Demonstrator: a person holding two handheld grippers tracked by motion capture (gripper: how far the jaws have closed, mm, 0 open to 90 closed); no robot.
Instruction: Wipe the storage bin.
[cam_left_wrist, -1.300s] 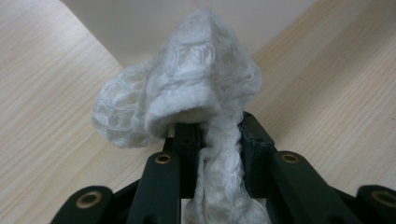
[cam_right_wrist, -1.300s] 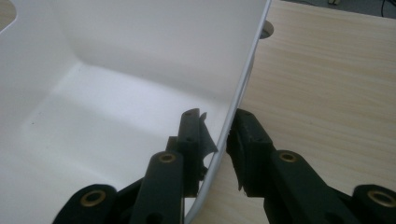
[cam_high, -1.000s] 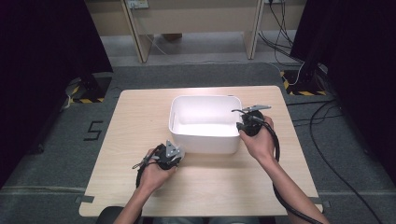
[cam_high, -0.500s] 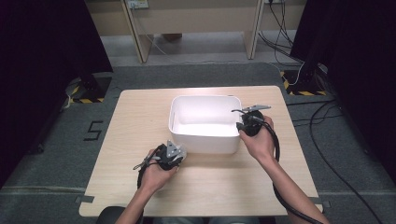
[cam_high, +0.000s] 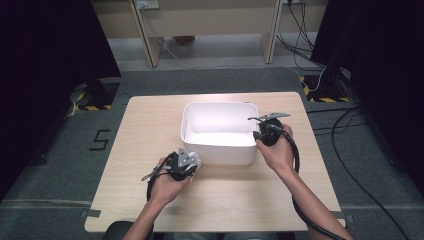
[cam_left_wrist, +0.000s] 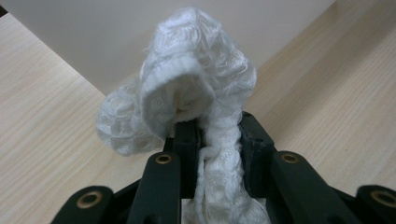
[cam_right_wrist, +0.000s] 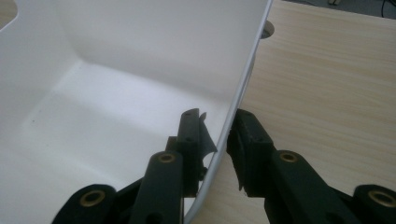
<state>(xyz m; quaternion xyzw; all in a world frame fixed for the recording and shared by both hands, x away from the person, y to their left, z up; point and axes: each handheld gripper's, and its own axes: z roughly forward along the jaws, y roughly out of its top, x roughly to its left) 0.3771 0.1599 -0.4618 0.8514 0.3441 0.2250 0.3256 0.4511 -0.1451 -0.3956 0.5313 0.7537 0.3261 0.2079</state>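
I have the left gripper (cam_high: 189, 161) clenched on a white knitted sock (cam_left_wrist: 187, 107); in the left gripper view its two black jaws pinch the lower part of the fabric between them, and the bunched cuff end stands up above the jaw tips. From the high view that gripper sits in my left hand (cam_high: 167, 182) over the near-left part of the wooden table (cam_high: 150, 130), just beside the near-left corner of the white plastic bin (cam_high: 220, 150), with a tuft of the sock showing white at its front.

My right gripper (cam_high: 260, 134) is grasping the bin's right wall. In the right gripper view one jaw stands inside the bin and the other outside, with the thin white rim pressed between them. My right hand (cam_high: 277, 150) holds it at the bin's right side, towards the near corner.

The bin stands upright near the middle of the table, its white floor bare in both views that look into it.
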